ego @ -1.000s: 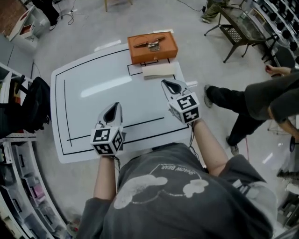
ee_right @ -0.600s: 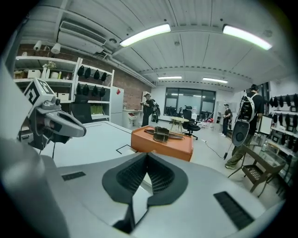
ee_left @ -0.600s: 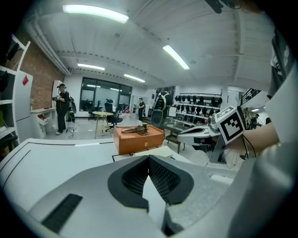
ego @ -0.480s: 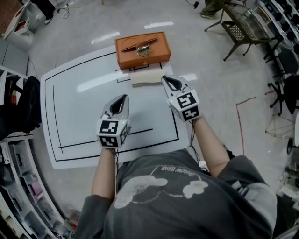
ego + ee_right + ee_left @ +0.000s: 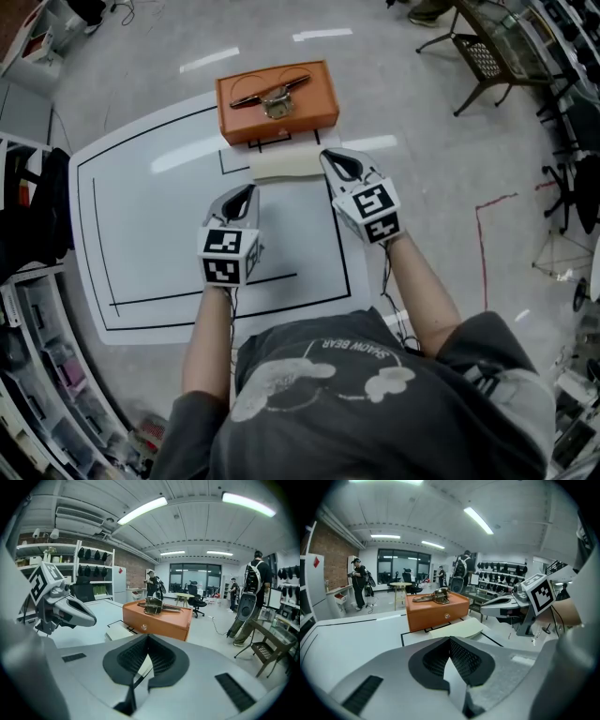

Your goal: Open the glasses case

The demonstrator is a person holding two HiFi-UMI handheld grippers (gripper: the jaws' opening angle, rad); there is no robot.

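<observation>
Left gripper (image 5: 244, 193) and right gripper (image 5: 330, 157), jaws of both pressing together, empty, hovering near cream glasses case (image 5: 284, 166) lying before orange box (image 5: 277, 105) on white table (image 5: 141, 216).

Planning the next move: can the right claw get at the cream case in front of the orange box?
Probably yes: the shut right claw is right beside the right end of the cream case, nothing between them; the orange box lies behind it.

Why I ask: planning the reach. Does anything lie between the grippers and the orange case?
A flat cream pad lies just before the orange case, between it and the left gripper; the right gripper is at the pad's right end.
</observation>
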